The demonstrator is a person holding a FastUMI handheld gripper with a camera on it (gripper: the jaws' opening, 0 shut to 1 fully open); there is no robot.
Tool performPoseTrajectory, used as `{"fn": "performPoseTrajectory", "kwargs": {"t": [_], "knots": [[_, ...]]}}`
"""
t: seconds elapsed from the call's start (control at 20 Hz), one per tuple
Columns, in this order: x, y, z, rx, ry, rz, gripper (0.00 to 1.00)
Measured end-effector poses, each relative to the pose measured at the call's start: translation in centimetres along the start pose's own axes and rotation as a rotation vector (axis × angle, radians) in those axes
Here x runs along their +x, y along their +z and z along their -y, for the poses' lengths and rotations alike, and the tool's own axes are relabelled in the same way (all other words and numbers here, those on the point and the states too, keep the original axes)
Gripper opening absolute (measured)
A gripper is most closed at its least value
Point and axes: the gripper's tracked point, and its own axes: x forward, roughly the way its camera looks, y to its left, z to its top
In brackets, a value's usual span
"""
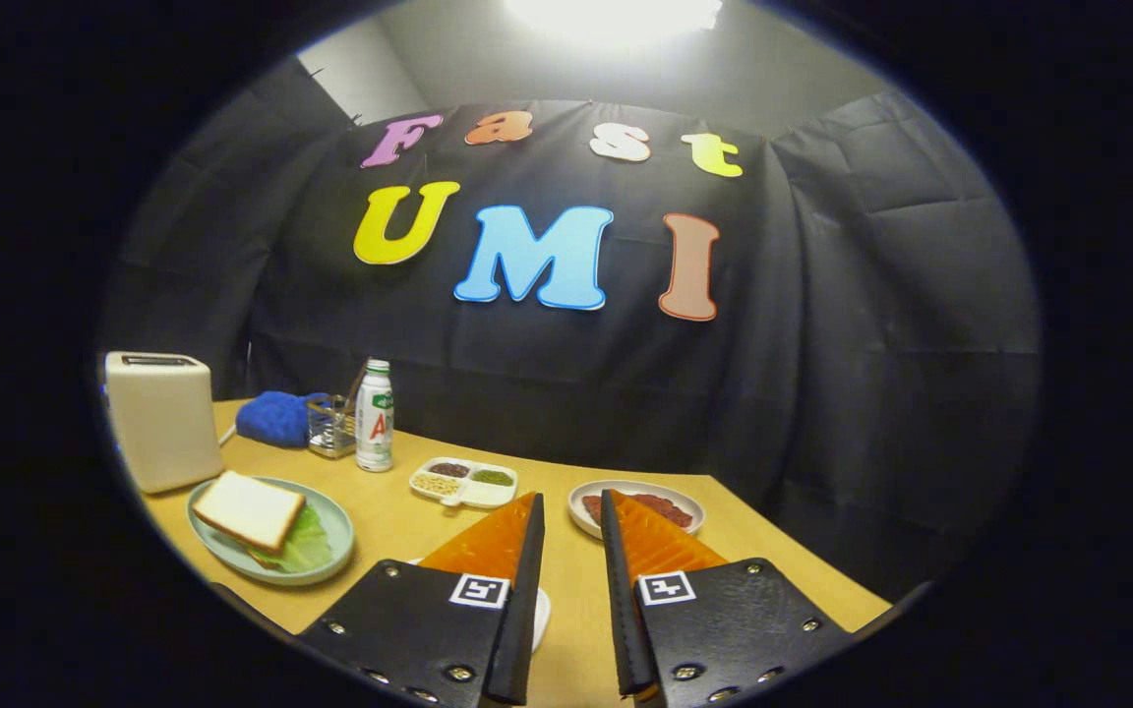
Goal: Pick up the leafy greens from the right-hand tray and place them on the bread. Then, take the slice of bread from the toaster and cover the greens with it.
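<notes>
A pale green plate lies left of my fingers. On it a slice of white bread rests on top of the leafy greens, whose edge sticks out from under it. A cream toaster stands behind the plate; I cannot see into its slot. My gripper hovers above the table to the right of the plate, open, with only bare table between its fingers. Just beyond the right finger is a white plate with dark red slices on it.
A white divided dish with small portions sits ahead of the left finger. Behind it stand a small white bottle, a clear glass holder and a blue cloth. A white rim peeks out under the left finger. The table's edge runs along the right.
</notes>
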Motion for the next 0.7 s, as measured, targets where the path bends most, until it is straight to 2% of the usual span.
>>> {"fn": "performPoseTrajectory", "kwargs": {"t": [0.25, 0.4, 0.7], "knots": [[-0.4, 0.4, 1.4, 0.034, 0.046, 0.039, 0.33], [-0.1, 0.1, 5.0, 0.031, 0.010, 0.049, 0.33], [-0.1, -1.7, 11.8, 0.118, -0.029, 0.008, 0.33]]}}
